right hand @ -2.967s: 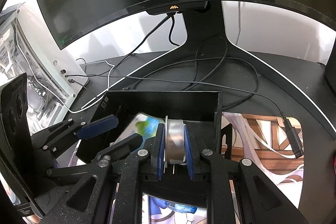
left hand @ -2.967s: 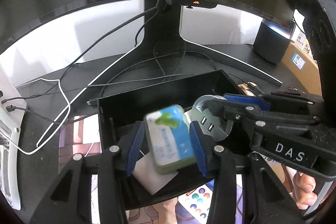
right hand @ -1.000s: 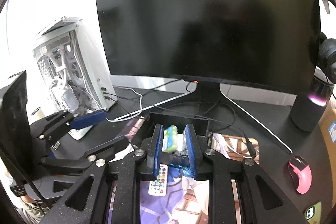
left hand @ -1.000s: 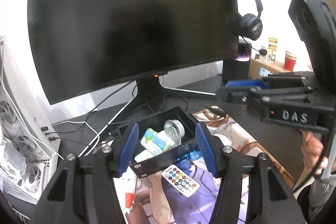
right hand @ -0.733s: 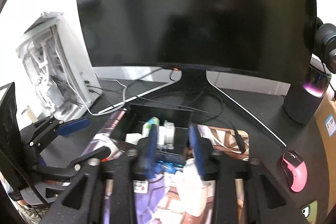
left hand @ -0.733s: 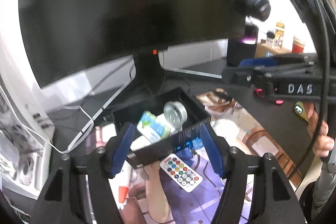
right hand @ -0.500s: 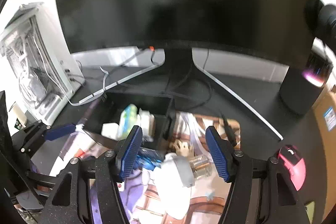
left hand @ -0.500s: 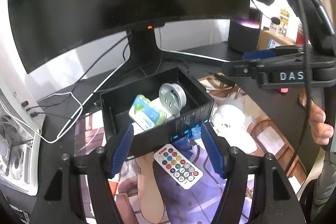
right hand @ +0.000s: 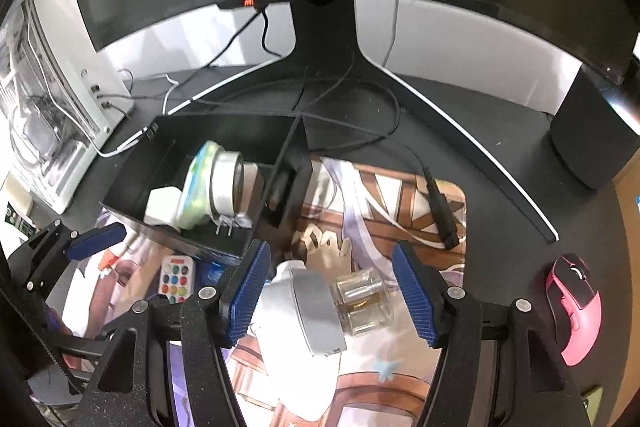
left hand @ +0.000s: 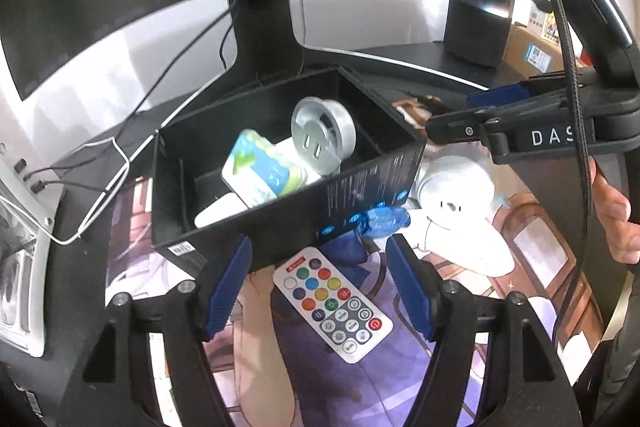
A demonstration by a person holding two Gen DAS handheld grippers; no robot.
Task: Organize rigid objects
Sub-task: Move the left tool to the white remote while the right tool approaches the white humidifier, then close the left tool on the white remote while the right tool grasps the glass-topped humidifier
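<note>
Both claws stand released. The left claw [left hand: 316,285], its jaws just widened with nothing gripped, hovers over the remote [left hand: 332,303] on the surface beside the black box [left hand: 360,187]. The right claw [right hand: 334,293], jaws steady after parting, straddles the white device [right hand: 308,311] without touching; the silver adapter [left hand: 324,135] and green-blue pack [left hand: 260,167] lie in the box.

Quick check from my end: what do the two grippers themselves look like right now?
Both are matte black printed frames with silver screws and ribbed blue pads. The left gripper appears in its own view; the right gripper matches it. Seen from the left, the right one bears white letters "DAS", with a braided black cable running along it.
</note>
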